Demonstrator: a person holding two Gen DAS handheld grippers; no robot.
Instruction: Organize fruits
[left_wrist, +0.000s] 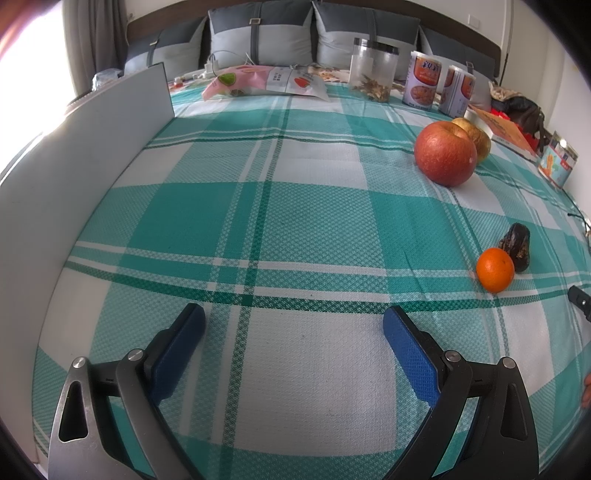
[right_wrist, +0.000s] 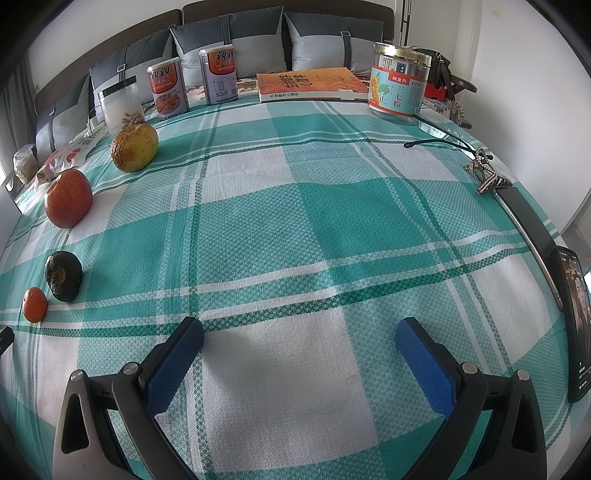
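Observation:
Four fruits lie in a line on the green-and-white checked cloth. A red apple (left_wrist: 445, 154) (right_wrist: 68, 198) sits in front of a wrinkled yellow apple (left_wrist: 476, 136) (right_wrist: 134, 147). A dark shrivelled fruit (left_wrist: 516, 244) (right_wrist: 63, 276) lies beside a small orange (left_wrist: 495, 270) (right_wrist: 34, 305). My left gripper (left_wrist: 293, 323) is open and empty, well left of the fruits. My right gripper (right_wrist: 300, 332) is open and empty, to the right of the fruits.
A white board (left_wrist: 81, 147) stands along the left. At the back are snack bags (left_wrist: 266, 83), a clear jar (left_wrist: 373, 74) (right_wrist: 120, 101), two cans (left_wrist: 424, 79) (right_wrist: 218, 75), a book (right_wrist: 312, 85) and a labelled tin (right_wrist: 399, 85). Glasses (right_wrist: 439, 136), keys (right_wrist: 487, 173) and a phone (right_wrist: 576, 325) lie right.

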